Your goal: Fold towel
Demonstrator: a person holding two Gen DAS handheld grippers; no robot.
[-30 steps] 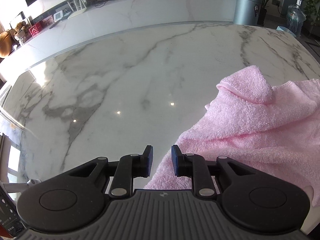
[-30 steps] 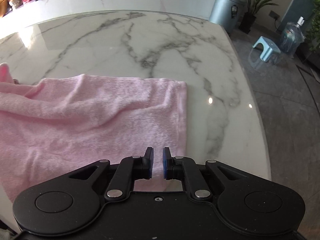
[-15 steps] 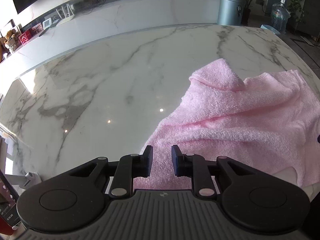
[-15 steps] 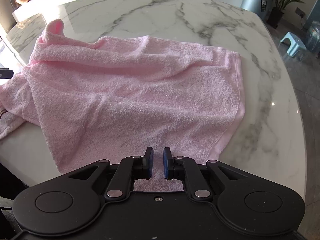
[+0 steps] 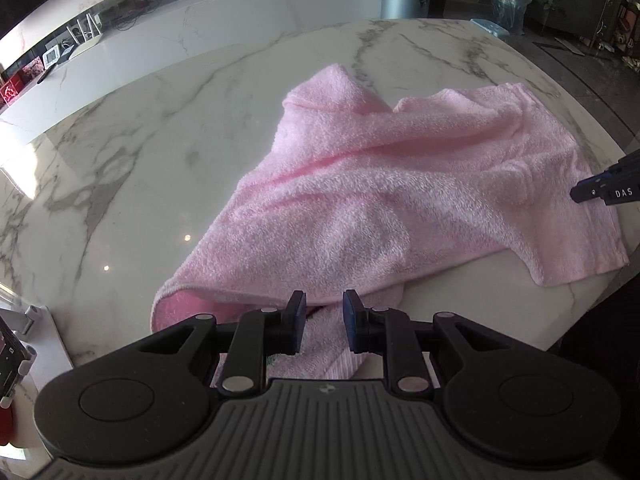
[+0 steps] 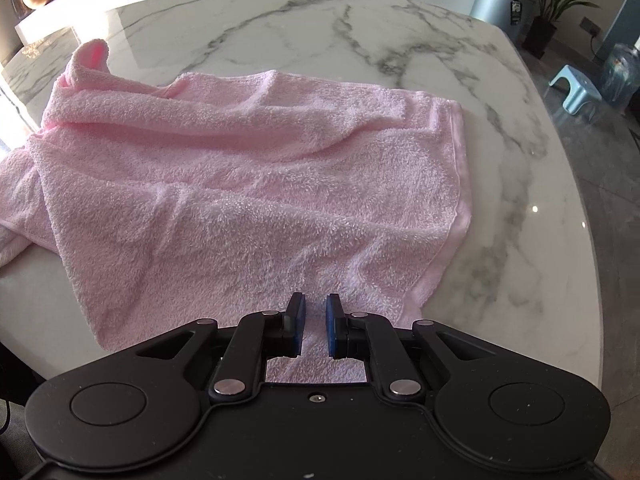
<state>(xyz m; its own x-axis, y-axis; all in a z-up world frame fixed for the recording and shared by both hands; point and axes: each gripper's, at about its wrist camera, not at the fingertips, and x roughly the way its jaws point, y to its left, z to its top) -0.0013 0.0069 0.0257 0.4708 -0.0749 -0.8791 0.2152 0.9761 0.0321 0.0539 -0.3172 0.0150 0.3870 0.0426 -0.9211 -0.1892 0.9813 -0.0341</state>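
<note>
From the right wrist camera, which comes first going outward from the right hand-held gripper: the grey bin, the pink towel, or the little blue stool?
1. Pink towel: right at the right hand-held gripper, spread over the marble table.
2. Blue stool: on the floor, off the table's right side.
3. Grey bin: beyond the table's far right corner.

Black tongs [image 5: 324, 322] with blue pads [image 6: 332, 330], silver pivot screws, ribbed grey housing.

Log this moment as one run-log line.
towel: crumpled, unfolded, on marble table | left claw: open at near edge | right claw: narrowly open over near edge
</note>
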